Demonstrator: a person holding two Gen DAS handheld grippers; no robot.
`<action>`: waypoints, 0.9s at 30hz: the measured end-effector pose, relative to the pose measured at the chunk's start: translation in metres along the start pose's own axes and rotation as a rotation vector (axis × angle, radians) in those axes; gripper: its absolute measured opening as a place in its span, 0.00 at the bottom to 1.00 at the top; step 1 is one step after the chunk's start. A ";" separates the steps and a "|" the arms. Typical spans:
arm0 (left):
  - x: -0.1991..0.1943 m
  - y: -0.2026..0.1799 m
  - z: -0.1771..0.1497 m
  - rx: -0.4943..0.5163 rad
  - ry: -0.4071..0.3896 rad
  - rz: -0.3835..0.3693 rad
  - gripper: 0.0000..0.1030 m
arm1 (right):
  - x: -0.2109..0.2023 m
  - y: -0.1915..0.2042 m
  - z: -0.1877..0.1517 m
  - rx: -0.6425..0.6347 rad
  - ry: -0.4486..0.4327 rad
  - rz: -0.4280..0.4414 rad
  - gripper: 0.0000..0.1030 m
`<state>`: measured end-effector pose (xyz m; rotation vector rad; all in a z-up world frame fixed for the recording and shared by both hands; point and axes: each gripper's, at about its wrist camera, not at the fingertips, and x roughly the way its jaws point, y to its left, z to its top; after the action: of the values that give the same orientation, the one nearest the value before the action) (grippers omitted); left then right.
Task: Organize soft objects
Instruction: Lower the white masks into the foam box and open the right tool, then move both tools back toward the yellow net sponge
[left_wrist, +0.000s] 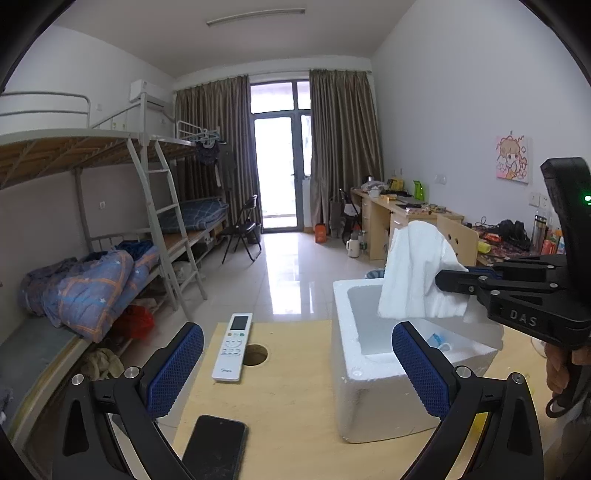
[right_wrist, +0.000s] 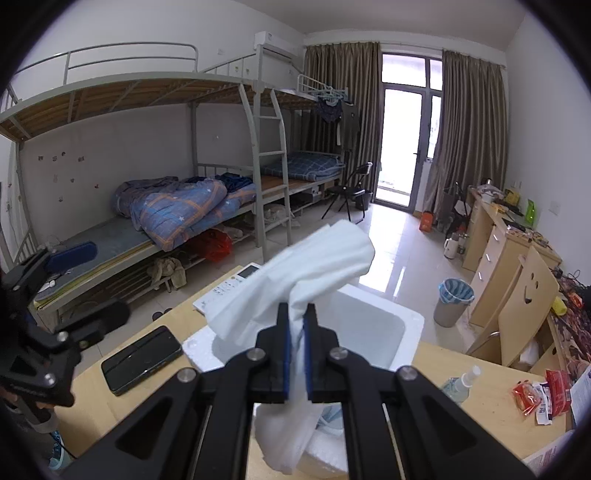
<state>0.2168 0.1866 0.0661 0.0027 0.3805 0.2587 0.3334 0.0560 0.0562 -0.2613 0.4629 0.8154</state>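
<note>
My right gripper (right_wrist: 295, 325) clamps a white cloth (right_wrist: 295, 273), pads pressed tight on its bunched middle, holding it above the open white foam box (left_wrist: 343, 369) on the wooden table (left_wrist: 288, 406). My left gripper (left_wrist: 295, 365) stands with jaws wide apart and empty, beside a white remote (left_wrist: 233, 347) and a black phone (left_wrist: 214, 446).

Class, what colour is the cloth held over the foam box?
White cloth, clearest in the right wrist view.
</note>
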 end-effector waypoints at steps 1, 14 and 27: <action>0.000 0.001 0.000 -0.001 0.000 0.001 0.99 | 0.002 -0.001 0.000 0.006 0.007 -0.001 0.08; -0.001 0.005 -0.002 -0.015 0.004 -0.007 0.99 | 0.010 -0.001 -0.002 0.039 0.034 -0.040 0.86; -0.009 -0.006 0.000 0.000 0.001 -0.014 0.99 | -0.012 -0.006 -0.002 0.064 -0.009 -0.046 0.86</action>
<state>0.2105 0.1790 0.0691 0.0003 0.3816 0.2452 0.3300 0.0437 0.0602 -0.2086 0.4724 0.7549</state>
